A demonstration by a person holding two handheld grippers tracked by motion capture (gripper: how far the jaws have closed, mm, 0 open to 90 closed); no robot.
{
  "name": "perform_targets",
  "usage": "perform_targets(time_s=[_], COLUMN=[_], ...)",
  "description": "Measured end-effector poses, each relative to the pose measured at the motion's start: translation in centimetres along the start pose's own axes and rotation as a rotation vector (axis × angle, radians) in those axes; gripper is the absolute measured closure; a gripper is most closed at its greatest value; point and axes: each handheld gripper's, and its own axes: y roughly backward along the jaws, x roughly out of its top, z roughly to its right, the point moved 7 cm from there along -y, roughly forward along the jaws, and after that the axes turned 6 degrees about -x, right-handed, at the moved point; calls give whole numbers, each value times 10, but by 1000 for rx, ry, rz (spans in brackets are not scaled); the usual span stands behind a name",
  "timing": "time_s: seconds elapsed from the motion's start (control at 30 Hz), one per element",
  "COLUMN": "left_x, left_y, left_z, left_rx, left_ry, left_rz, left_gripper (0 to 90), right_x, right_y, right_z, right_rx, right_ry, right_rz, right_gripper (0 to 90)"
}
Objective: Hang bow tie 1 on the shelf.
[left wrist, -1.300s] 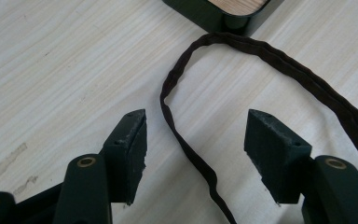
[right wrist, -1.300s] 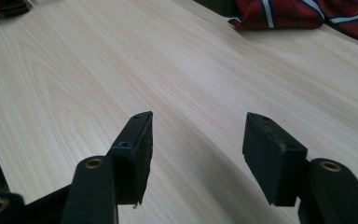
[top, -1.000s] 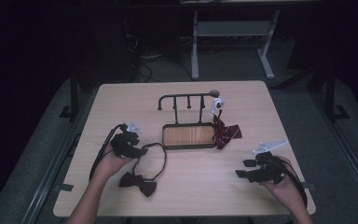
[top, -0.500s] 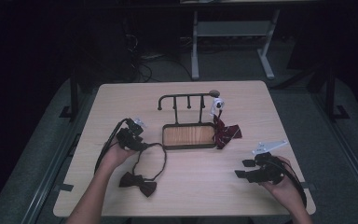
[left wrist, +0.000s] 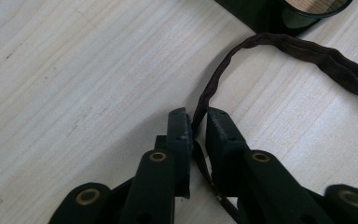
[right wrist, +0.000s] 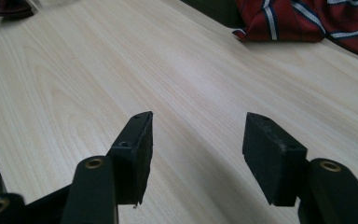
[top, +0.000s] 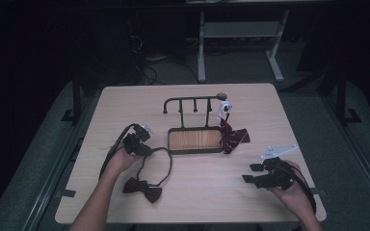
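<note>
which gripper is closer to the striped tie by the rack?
Right. The right gripper sits open at the table's near right, with bare table between it and the striped tie. The left gripper is beyond the rack's tray, its fingers closing on the bow tie's strap.

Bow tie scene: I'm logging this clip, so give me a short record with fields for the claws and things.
left claw: jaws have just been closing, now pinching the strap of the dark bow tie
right claw: open, nothing between the jaws, low over the table
rack: black, wooden base, mid-table
striped tie: red, lying beside the rack's right end
</note>
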Motion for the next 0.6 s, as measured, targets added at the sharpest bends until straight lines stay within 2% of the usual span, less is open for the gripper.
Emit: perform_targets(time_s=[0.17,0.27,0.37,0.6], left_x=[-1,-2,-2,-2], left_y=[0,1,4,12], left_z=[2,3,5,11], left_rx=[-17,-36,-59,-82], left_ry=[-4,12,5,-5], left_rz=[-4,0,5,34], left_gripper=[887,890,892,893], right_x=[1,1,1,-2], right_y=[1,1,1,1], right_z=[0,0,1,7], right_rx=[9,7,7,11], right_ry=[-2,-5,-10,-31], right_rz=[10,11,16,25], right_gripper=[427,428,431,435])
